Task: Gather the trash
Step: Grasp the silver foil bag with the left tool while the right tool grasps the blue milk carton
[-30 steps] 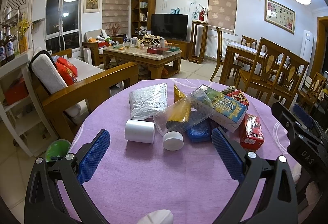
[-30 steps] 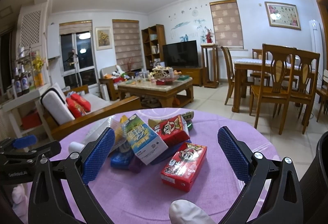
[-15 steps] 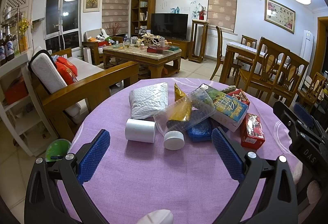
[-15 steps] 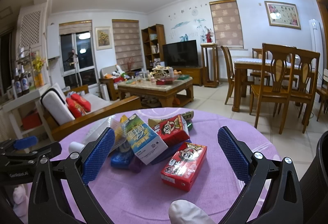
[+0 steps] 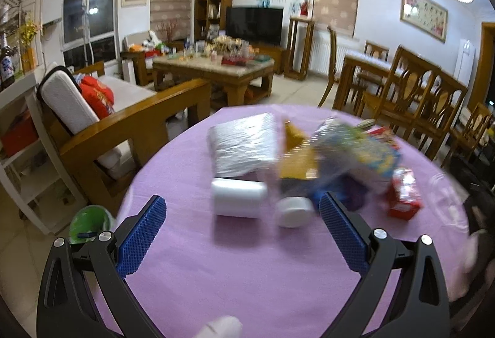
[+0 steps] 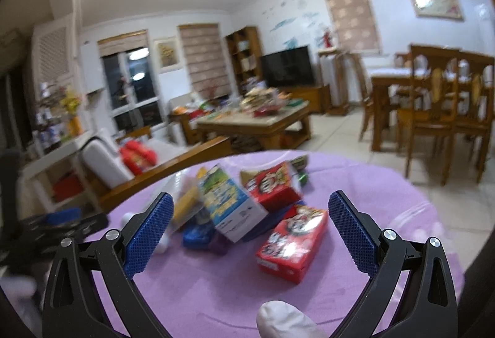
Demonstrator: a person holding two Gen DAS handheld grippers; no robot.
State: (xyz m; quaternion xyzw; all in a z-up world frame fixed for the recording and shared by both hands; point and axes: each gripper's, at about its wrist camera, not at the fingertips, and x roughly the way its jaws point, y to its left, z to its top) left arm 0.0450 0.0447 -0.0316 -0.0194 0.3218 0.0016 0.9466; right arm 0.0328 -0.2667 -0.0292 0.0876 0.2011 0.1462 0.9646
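A heap of trash lies on the round purple table (image 5: 241,270). In the left wrist view I see a white roll (image 5: 238,197), a white cap (image 5: 294,211) on a clear bottle, a silver padded bag (image 5: 244,149), a yellow packet (image 5: 298,161) and a red carton (image 5: 403,197). My left gripper (image 5: 243,231) is open, just short of the roll and cap. The right wrist view shows a red carton (image 6: 292,246), a blue-and-white box (image 6: 232,208) and a second red carton (image 6: 272,184). My right gripper (image 6: 250,234) is open, its fingers on either side of the near carton and box.
A green bin (image 5: 89,222) stands on the floor left of the table. A wooden sofa (image 5: 123,127) with a red cushion sits beyond it. A coffee table (image 5: 213,71) is farther back, and dining chairs (image 5: 417,93) stand to the right. Both views are motion-blurred.
Both grippers have moved forward toward the heap, so the trash looks larger and nearer. Both stay open. The trash itself has not shifted.
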